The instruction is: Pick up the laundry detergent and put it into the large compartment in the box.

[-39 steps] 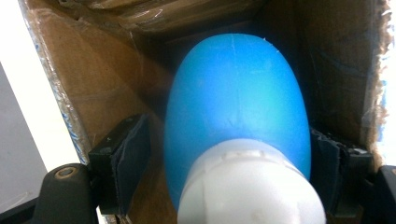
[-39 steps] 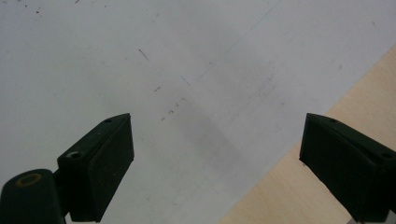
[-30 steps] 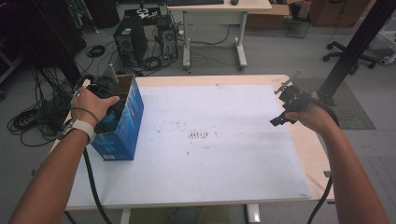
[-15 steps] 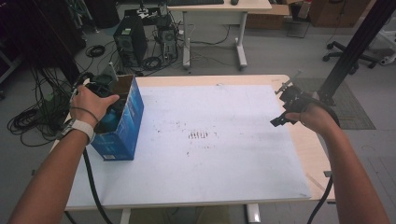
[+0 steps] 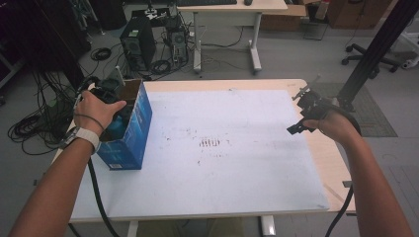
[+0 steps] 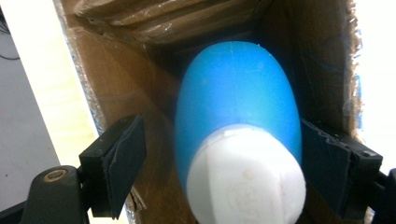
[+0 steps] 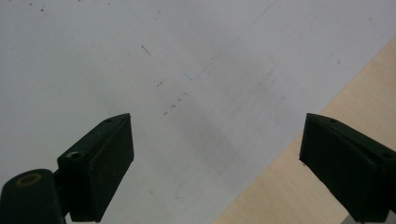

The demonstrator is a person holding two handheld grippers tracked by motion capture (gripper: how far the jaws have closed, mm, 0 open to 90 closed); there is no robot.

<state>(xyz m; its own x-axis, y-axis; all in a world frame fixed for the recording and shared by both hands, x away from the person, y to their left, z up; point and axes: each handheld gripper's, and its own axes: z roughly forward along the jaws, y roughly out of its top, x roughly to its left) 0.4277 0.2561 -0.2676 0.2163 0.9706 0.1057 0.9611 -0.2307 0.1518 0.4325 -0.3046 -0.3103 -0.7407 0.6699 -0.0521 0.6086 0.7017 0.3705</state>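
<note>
A blue cardboard box (image 5: 126,133) stands open at the table's left edge. Inside it is a blue bottle (image 6: 238,88) with a white cap (image 6: 245,179). My left gripper (image 6: 219,135) reaches down into the box with the bottle between its jaws. The jaws have just been opening: the left pad (image 6: 126,163) stands clear of the bottle and the right pad (image 6: 320,158) is close beside it. A hand (image 5: 96,111) covers this gripper in the high view. My right gripper (image 5: 299,111) hovers open and holds nothing over the white mat's (image 7: 140,56) right border, near the bare wood (image 7: 336,93).
The white mat (image 5: 237,168) covers most of the wooden table (image 5: 331,158). Behind the table are a computer tower (image 5: 138,42), floor cables (image 5: 34,128) and a second desk (image 5: 232,7). A black post (image 5: 375,49) rises at the right.
</note>
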